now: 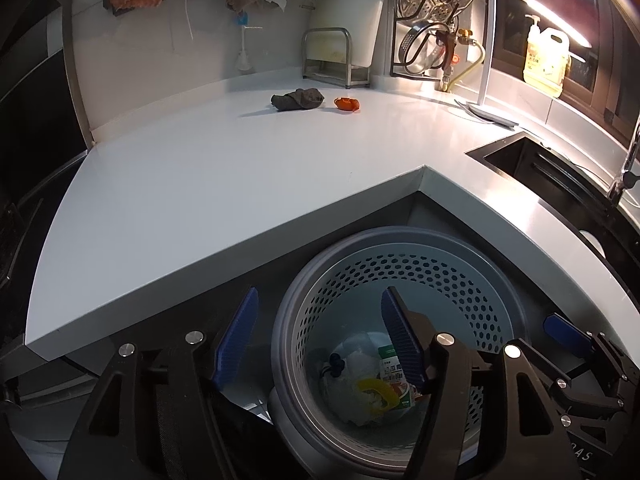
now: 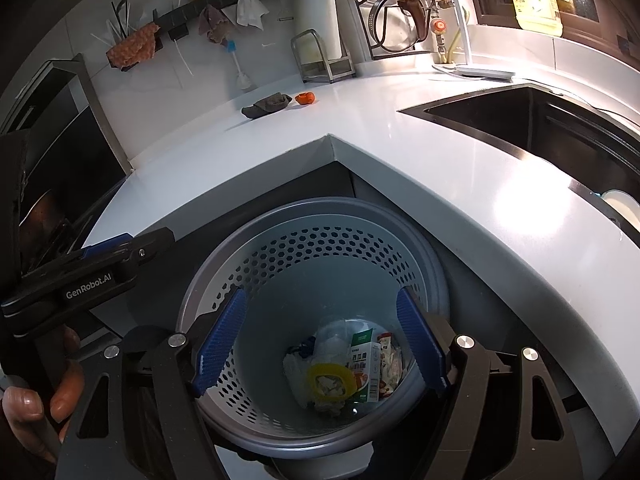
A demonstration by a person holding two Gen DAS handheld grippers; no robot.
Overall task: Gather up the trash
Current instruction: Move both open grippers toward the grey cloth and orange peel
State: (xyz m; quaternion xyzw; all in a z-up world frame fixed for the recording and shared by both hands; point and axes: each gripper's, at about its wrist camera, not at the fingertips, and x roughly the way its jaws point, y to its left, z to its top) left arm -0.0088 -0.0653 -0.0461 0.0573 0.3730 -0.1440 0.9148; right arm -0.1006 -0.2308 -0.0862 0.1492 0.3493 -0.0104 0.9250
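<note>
White counter (image 1: 200,184) carries a dark rag (image 1: 297,99) beside orange scrap (image 1: 347,104); below, left gripper (image 1: 320,336) and right gripper (image 2: 320,340) hang spread, empty, over the bin (image 2: 320,248) of trash (image 2: 344,372).

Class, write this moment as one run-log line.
left gripper: open, empty | right gripper: open, empty, above bin | in bin: trash | on counter: cloth, orange scrap

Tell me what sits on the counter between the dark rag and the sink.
Only the orange scrap, right beside the dark rag. From there to the sink the counter is bare, as the right wrist view shows.
</note>
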